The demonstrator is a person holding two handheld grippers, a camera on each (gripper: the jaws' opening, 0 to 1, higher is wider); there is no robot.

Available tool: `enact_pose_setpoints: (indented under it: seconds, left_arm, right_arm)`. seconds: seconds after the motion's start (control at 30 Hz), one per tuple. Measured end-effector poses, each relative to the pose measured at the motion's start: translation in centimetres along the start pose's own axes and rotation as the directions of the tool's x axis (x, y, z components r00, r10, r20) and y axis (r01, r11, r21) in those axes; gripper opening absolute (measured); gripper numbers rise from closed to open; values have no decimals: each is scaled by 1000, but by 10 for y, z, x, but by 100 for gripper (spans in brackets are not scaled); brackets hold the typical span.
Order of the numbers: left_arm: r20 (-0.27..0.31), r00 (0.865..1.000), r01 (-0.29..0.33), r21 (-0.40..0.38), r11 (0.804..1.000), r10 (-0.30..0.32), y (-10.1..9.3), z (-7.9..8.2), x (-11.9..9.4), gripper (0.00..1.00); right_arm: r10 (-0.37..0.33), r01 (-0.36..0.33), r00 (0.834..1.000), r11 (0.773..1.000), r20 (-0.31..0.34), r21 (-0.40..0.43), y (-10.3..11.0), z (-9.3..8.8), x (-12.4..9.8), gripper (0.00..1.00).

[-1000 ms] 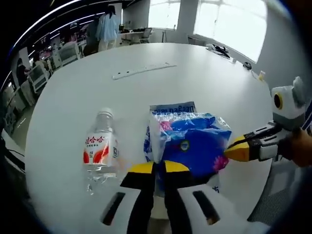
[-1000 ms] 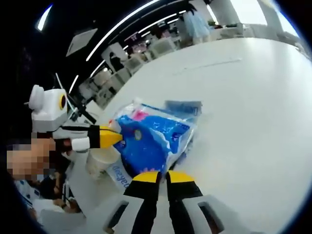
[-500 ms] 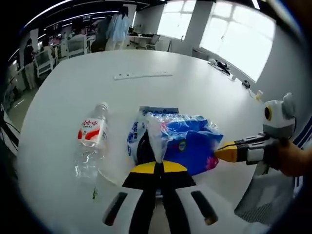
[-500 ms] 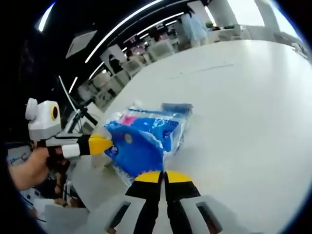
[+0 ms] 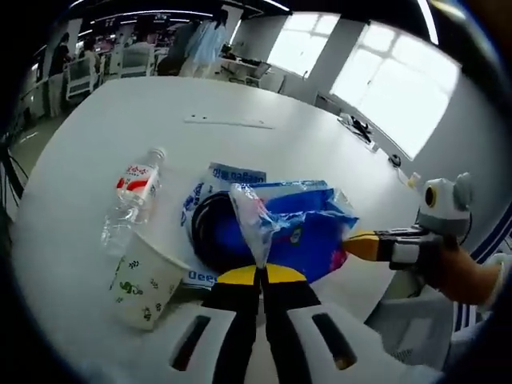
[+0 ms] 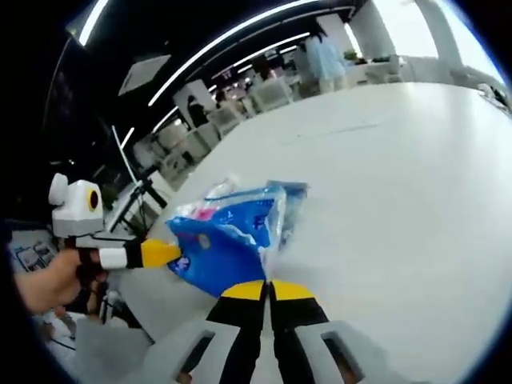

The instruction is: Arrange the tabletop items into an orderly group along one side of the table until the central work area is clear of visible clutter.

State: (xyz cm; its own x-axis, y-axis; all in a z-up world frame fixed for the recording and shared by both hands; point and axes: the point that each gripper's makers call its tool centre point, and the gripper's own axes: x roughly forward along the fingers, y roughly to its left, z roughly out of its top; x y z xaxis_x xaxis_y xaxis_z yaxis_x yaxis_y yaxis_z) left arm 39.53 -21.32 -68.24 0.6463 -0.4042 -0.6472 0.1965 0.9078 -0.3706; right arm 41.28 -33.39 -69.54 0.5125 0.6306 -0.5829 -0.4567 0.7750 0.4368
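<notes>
You have the blue plastic bag pinched from both ends above the near edge of the desk: your left gripper is closed on its crinkled clear flap, your right gripper closed on the opposite edge. It looks light, soft and slippery (thin film tears), so hold gathered plastic, not a single layer
</notes>
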Motion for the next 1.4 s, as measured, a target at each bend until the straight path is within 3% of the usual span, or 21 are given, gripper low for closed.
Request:
enact_pose_setpoints:
  seconds: [0.27, 0.63, 0.77, 0.87, 1.17, 1.4]
  left_arm:
    - [-8, 999, 38, -16, 999, -38, -28, -1, 15, 0]
    - [-48, 995, 92, 34, 995, -90, -61, 18, 48, 0]
    - [-68, 993, 103, 39, 994, -100, -68, 25, 61, 0]
    - [-79, 991, 109, -28, 994, -111, -73, 34, 70, 0]
    - [-102, 988, 123, 52, 991, -118, -88, 55, 96, 0]
    - [-137, 981, 134, -7, 991, -134, -96, 57, 120, 0]
  right_arm:
    - [-20, 20, 1000, 1000, 5, 1, -25, 3, -19, 0]
    - [-61, 60, 998, 998, 25, 30, -65, 21, -37, 0]
    - [-69, 69, 997, 997, 26, 31, -77, 26, -38, 0]
    - [-82, 81, 996, 996, 18, 22, -88, 31, -37, 0]
    - [-106, 106, 994, 994, 21, -6, -115, 55, -39, 0]
    - [-127, 127, 992, 992, 4, -19, -142, 67, -32, 0]
